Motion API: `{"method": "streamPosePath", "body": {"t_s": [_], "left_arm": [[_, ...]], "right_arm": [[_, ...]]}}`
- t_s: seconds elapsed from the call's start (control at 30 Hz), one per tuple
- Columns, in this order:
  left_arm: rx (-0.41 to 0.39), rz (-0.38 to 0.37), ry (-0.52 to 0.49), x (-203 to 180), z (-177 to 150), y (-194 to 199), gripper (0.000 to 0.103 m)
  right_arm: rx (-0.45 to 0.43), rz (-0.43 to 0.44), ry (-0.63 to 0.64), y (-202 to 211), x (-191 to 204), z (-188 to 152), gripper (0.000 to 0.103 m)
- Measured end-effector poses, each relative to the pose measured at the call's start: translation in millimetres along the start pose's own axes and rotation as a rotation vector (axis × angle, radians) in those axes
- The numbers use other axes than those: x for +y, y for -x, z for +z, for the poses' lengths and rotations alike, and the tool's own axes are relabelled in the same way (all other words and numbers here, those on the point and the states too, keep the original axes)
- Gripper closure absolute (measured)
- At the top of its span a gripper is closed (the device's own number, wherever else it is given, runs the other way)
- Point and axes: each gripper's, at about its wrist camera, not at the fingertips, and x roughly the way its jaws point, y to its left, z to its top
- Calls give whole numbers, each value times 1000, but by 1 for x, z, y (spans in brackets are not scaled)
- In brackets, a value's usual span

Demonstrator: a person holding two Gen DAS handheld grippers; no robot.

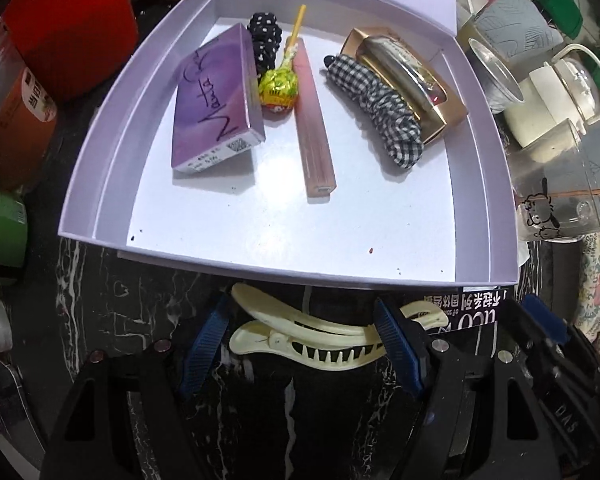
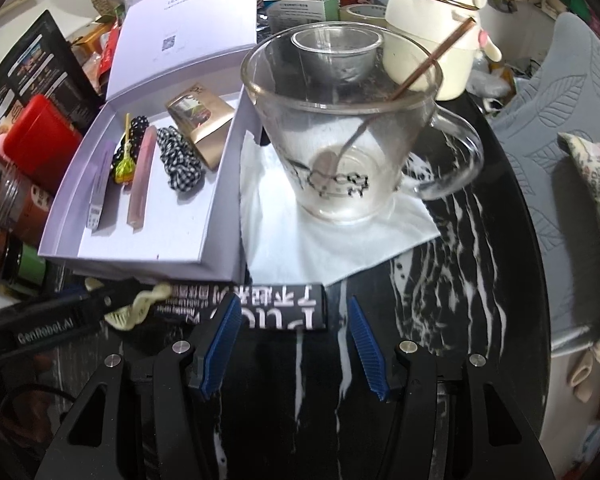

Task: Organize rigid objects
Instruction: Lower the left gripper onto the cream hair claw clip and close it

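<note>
Cream-coloured hair clip (image 1: 320, 336) lies nearest the left wrist lens, between the blue pads of the left hand-held gripper (image 1: 300, 344); the pads stand close at each end of it, but whether they press it I cannot tell; its right tip is hidden behind the right pad. From the right wrist view only a cream end (image 2: 134, 308) shows at 9 o'clock, the rest covered by the black arm.

At 12 o'clock from the clip, just beyond it, sits the open white box (image 1: 100, 184) on the black marbled surface (image 1: 112, 300); inside, from 10 to 2 o'clock: purple carton (image 1: 214, 104), black dotted scrunchie (image 1: 265, 42), lollipop (image 1: 276, 88) lying against the pink slim box (image 1: 310, 128), checked scrunchie (image 1: 376, 110) leaning on the gold box (image 1: 412, 76), whose contents are blurred.

Right hand-held gripper (image 2: 290, 344) hangs wide open and empty; a black packet with white print (image 2: 260, 306) lies just ahead, its left part hidden; at 12 o'clock a glass mug (image 2: 340, 136) with a spoon (image 2: 416, 76) stands on a white napkin (image 2: 340, 248).
</note>
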Motion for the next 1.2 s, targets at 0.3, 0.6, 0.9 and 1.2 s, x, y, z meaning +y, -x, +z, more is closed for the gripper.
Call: {"method": "streamPosePath", "body": {"t_s": [0.3,0.6,0.9,1.2], "left_arm": [[4,59,-87,-4,-16,-1,29],[13,100,-115,3,-39,2,29],[16,89,-119,15,-61,6,29],[13,109,-176,-11,-83,3,29]], "right_arm": [[28,24,9,-17,4,13,47],[58,39,9,-22,10,5,47],[76,54,7,-16,12,-15,47],[99,58,1,-6,12,-38,47]]}}
